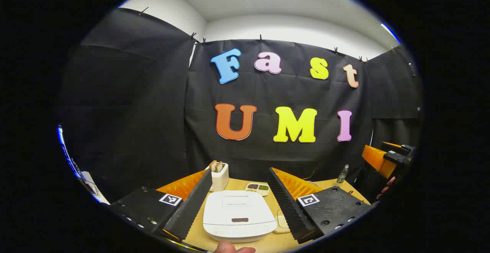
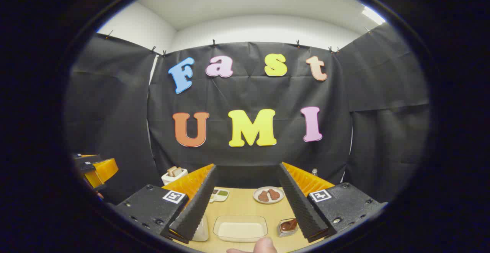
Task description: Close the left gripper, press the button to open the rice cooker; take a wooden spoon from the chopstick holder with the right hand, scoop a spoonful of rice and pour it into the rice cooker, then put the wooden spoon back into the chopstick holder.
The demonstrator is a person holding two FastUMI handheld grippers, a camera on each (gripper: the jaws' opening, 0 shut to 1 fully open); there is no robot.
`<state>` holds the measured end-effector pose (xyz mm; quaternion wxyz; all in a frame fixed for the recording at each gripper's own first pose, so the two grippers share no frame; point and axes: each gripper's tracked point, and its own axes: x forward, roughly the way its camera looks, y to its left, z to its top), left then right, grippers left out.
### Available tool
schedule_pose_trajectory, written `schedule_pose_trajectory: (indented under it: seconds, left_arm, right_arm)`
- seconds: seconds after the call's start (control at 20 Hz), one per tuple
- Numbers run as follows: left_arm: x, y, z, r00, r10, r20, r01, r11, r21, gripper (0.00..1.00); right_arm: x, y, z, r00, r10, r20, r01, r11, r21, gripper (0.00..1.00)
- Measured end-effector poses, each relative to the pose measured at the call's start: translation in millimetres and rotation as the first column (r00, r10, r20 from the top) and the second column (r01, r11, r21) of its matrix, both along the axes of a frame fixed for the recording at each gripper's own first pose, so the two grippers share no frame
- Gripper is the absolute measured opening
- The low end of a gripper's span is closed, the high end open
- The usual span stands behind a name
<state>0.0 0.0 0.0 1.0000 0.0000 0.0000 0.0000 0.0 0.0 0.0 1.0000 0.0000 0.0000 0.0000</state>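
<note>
Left gripper (image 1: 239, 201): its two fingers stand wide apart and hold nothing; they hang above the surface (image 1: 275, 241) without touching anything on it.
Rice cooker (image 1: 238, 216): white, lid down, sitting on the wooden surface between the left gripper's fingers and below them.
Chopstick holder (image 1: 219, 176): a white box behind the rice cooker, just beside the left finger in the left gripper view, with wooden handles standing up out of it; in the right gripper view it sits far left against the booth wall.
Right gripper (image 2: 245, 203): spread wide, gripping nothing, hovering clear of the surface.
Rice dish (image 2: 240, 229): a clear rectangular dish of white rice, on the surface between the right gripper's fingers, near the bottom of the right gripper view.
Plate (image 2: 268, 195): a small round plate with brown pieces, farther back on the surface, near the right finger.
Divided dish (image 1: 257, 187): a small tray with dark and green fillings, behind the rice cooker.
Small container (image 2: 288, 226): clear, with something brown inside, just beside the right finger.
Bottle (image 1: 342, 174): upright at the far right of the surface.
Thumb (image 2: 264, 245): a fingertip shows at the bottom edge of the right gripper view.
</note>
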Motion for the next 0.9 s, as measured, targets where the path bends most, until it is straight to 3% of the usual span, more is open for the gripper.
schedule_pose_trajectory:
  seconds: [0.9]
  left_arm:
    - [-6, -9, 1, 1.000, 0.000, 0.009, 0.000, 1.000, 0.011, 0.94]
  right_arm:
    - [3, -18, -5, 1.000, -0.021, 0.001, 0.021, 0.999, 0.030, 1.00]
